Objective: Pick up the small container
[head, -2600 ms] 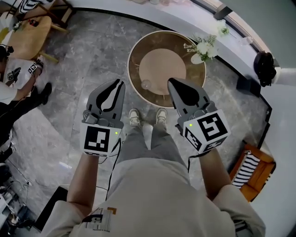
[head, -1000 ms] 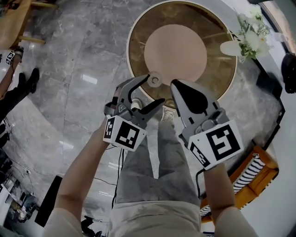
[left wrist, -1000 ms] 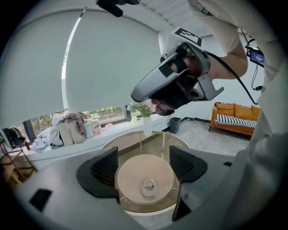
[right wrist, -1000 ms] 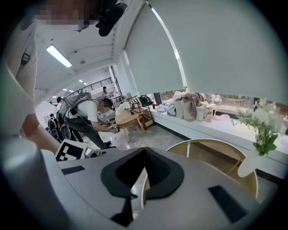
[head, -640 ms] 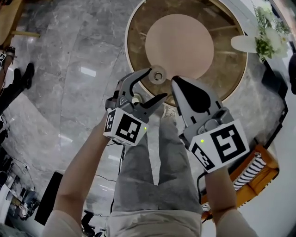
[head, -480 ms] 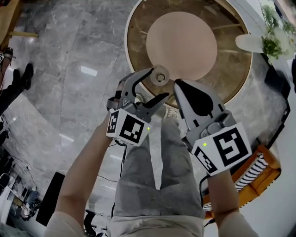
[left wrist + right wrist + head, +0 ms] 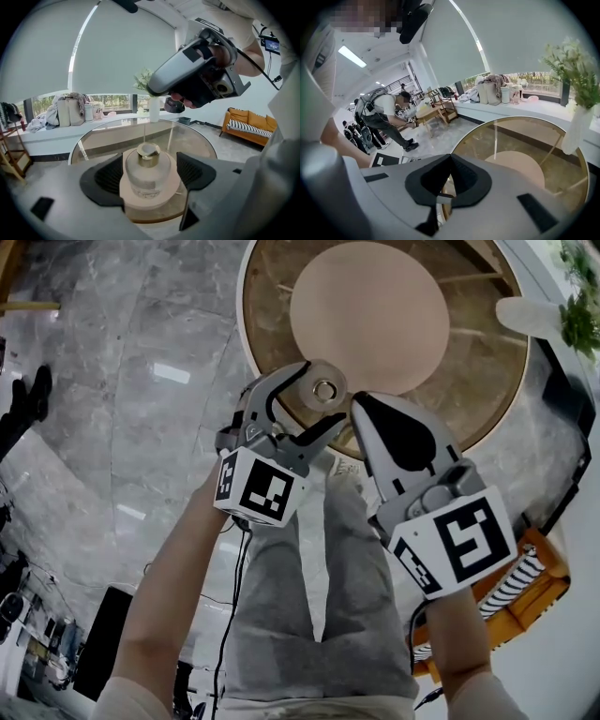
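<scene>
The small container (image 7: 324, 388) is a frosted glass jar with a gold cap, standing near the front edge of the round glass table (image 7: 251, 334). My left gripper (image 7: 323, 396) is open, with one jaw on each side of the jar. In the left gripper view the jar (image 7: 149, 159) stands upright between the dark pads of my left gripper (image 7: 151, 182), with a gap showing at the right pad. My right gripper (image 7: 364, 409) is shut and empty, just right of the jar. Its closed jaws (image 7: 449, 173) hang over the table's rim.
The table has a gold rim and a round beige base (image 7: 370, 310) under the glass. A white vase of flowers (image 7: 539, 315) stands at its far right. An orange sofa with a striped cushion (image 7: 525, 568) is at the right. A person (image 7: 386, 117) bends over further back.
Both grippers have sunk toward the table. The left gripper, shut in the earliest frame, has opened and come round the jar. The right gripper stays shut.
</scene>
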Available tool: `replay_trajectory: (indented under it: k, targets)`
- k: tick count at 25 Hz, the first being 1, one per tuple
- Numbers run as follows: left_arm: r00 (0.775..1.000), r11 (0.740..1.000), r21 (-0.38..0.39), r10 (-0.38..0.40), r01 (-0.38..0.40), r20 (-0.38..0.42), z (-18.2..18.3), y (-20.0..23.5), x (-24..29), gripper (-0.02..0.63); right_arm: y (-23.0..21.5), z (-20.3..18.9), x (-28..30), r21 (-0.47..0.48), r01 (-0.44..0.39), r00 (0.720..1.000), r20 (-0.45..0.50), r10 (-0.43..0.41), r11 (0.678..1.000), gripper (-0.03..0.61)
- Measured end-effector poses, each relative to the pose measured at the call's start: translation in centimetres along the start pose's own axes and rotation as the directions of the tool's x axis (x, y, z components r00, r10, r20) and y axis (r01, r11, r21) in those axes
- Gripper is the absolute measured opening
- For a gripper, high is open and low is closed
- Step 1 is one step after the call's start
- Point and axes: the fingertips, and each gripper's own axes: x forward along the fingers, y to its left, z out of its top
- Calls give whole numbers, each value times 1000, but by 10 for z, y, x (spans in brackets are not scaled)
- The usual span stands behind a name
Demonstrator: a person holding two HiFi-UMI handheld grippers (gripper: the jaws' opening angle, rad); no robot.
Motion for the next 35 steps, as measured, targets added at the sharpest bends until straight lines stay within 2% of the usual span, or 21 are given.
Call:
replay_trajectory:
  k: [10, 13, 16, 23, 27, 33, 35]
  targets:
    - [1000, 1000, 10, 2, -2, -18, -15, 6, 26, 339, -7, -24, 18, 13, -8, 1000, -27, 9, 1000, 6]
    - [999, 999, 33, -9, 11, -47, -20, 4, 32, 339, -11, -28, 20, 18, -4, 1000, -31, 4, 1000, 6]
    - [996, 999, 24, -25, 27, -86, -24, 0, 35, 339, -15, -31, 21, 24, -3, 999, -36, 4, 1000, 6]
    - [993, 999, 28, -39, 43, -115, -28, 1, 50, 339, -26, -35, 26, 30, -6, 999, -38, 7, 1000, 6]
    - [995, 998, 46, -33, 37, -97, -28, 4, 54, 339, -26, -37, 32, 63, -32, 999, -33, 34, 998, 6]
    - [996, 995, 85, -53, 60, -77, -27, 2, 56, 339, -14, -31, 35, 17, -110, 994, 8, 110, 994, 8]
    - [995, 992, 96, -71, 78, -75, -27, 2, 56, 339, -8, -30, 38, 3, -131, 991, 14, 131, 991, 28]
